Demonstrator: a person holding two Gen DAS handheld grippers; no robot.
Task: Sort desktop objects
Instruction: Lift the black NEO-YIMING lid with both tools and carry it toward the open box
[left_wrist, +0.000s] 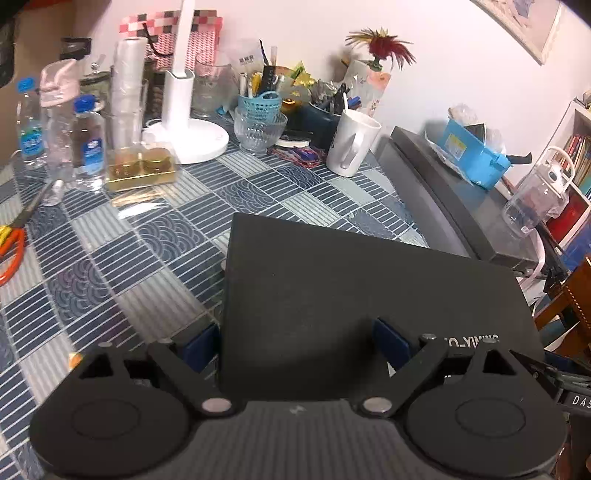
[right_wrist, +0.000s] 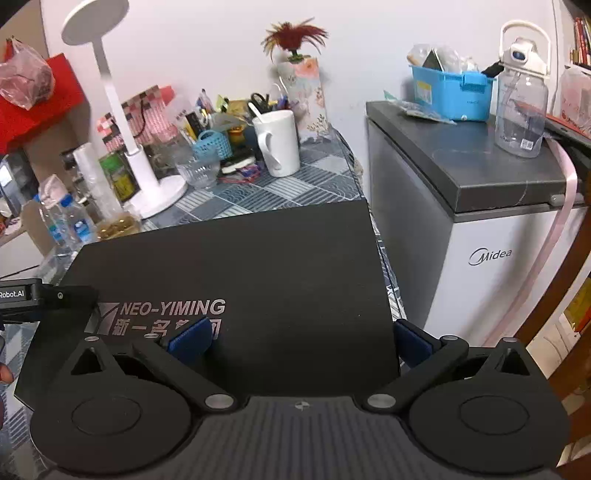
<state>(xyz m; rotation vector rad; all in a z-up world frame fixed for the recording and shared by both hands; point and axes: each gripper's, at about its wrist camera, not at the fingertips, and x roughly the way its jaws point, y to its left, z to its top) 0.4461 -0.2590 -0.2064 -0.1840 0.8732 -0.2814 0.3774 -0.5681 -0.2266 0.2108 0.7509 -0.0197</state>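
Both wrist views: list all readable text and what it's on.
"NEO-YIMING": black box lid, Chinese characters beneath partly hidden by a pad.
"Midea": front of the white freezer.
"Robot.AI": left hand-held gripper body, right wrist view.
"DAS", cut off: black gear at the left view's right edge.
Bottle labels and blue bin sticker: too blurred to read.

Left tongs straddle a black box on the patterned table.

Flat matte-black box: silver lettering. Glossy tablecloth: navy and pale-blue squares, striped and wave-patterned. Ceramic mug: white. Plastic storage bin: bright blue. Gripper pads: dark blue.
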